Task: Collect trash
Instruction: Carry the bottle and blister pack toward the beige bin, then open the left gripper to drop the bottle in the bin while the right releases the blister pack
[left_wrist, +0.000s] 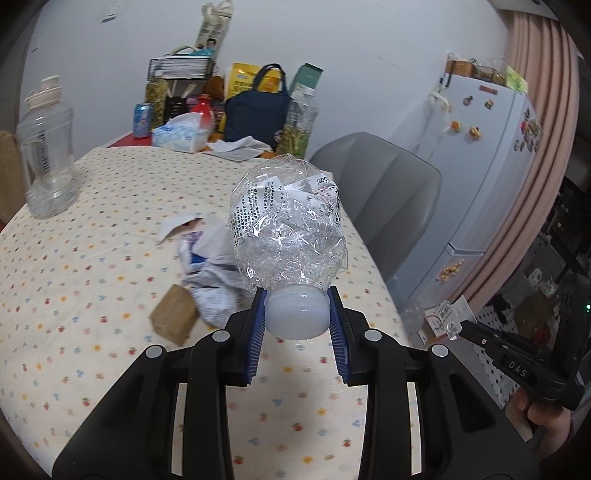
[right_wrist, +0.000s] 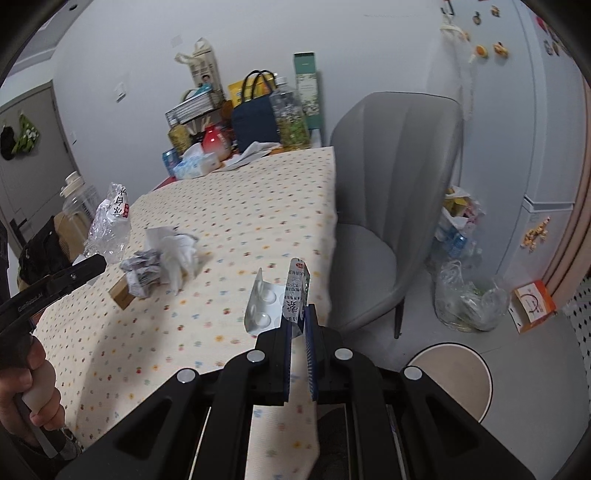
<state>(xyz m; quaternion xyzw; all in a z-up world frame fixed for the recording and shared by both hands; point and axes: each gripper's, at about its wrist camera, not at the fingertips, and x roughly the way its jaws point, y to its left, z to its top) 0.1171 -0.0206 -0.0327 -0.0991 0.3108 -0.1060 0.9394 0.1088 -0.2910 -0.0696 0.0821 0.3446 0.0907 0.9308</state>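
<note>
My left gripper (left_wrist: 297, 314) is shut on the white cap end of a crushed clear plastic bottle (left_wrist: 286, 229), held above the dotted tablecloth (left_wrist: 92, 258). The bottle also shows in the right wrist view (right_wrist: 109, 225). My right gripper (right_wrist: 300, 321) is shut on a silver pill blister pack (right_wrist: 275, 299), held over the table's right edge. It also shows in the left wrist view (left_wrist: 445, 314). Crumpled paper (left_wrist: 210, 273) and a small brown box (left_wrist: 173, 314) lie on the table; they also show in the right wrist view, the paper (right_wrist: 162, 262) and the box (right_wrist: 122, 291).
A clear jug (left_wrist: 46, 147) stands at the table's left. Tissue box (left_wrist: 184, 134), can, bags and bottles crowd the far end. A grey chair (right_wrist: 391, 206) stands right of the table. A clear trash bag (right_wrist: 469, 299), round stool (right_wrist: 454, 376) and orange box (right_wrist: 533, 306) are on the floor by the fridge (left_wrist: 480, 155).
</note>
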